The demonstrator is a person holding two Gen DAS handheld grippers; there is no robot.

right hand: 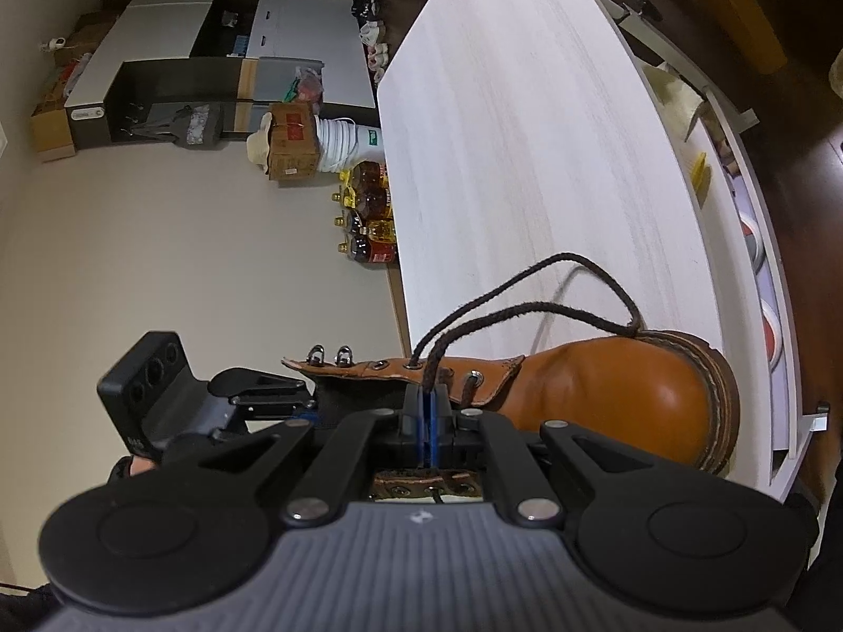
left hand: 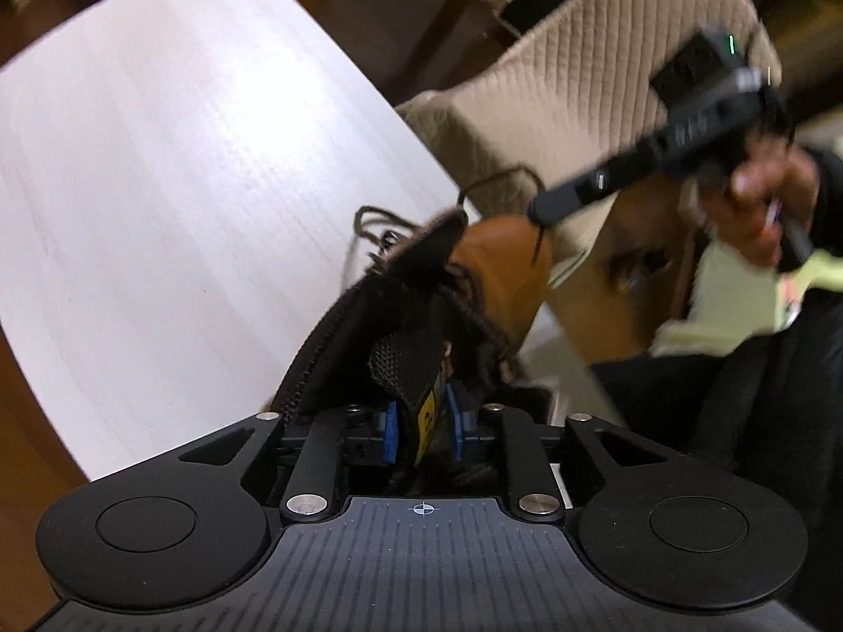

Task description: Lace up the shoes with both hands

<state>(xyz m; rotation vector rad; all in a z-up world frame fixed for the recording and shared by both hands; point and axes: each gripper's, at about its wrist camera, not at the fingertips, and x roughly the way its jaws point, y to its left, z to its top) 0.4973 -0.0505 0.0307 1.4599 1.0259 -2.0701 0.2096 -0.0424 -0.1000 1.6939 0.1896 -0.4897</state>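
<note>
Two sets of jaws are working on one tan boot (right hand: 606, 395). Right gripper (right hand: 428, 421) jaws are pinching the dark lace (right hand: 527, 310). Left gripper (left hand: 421, 429) jaws are standing spread around the boot's black tongue (left hand: 416, 368), pads apart from it. Boot is lying on the white desk (right hand: 527, 131).
</note>
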